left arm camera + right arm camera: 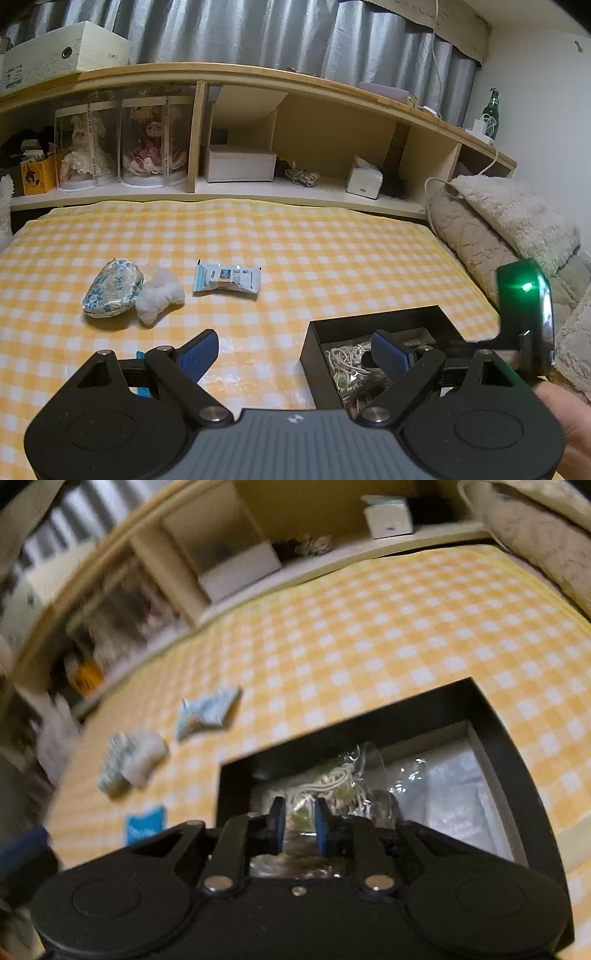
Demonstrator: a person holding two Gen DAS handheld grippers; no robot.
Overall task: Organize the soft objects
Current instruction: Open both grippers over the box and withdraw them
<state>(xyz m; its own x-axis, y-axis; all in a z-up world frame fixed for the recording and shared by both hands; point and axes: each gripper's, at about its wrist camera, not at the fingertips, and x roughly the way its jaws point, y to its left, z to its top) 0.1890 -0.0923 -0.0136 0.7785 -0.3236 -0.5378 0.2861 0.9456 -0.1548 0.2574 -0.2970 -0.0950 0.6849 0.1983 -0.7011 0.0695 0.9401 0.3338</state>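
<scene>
A black box (373, 320) sits on the yellow checked bed cover at the right; it also shows in the right wrist view (491, 709). Inside lie a clear bag of white cord (343, 779) and another clear packet (450, 794). On the cover to the left lie a blue floral pouch (112, 288), white cotton fluff (159, 295) and a blue-white wipes packet (227, 280). My left gripper (295, 350) is open and empty, its right finger over the box. My right gripper (298, 823) is narrowly open above the box and grips nothing.
A wooden headboard shelf (258, 188) holds boxed dolls (122, 147), a white box (240, 164) and a tissue box (364, 177). Fluffy pillows (509, 218) lie at the right. A small blue packet (144, 823) lies near the front left.
</scene>
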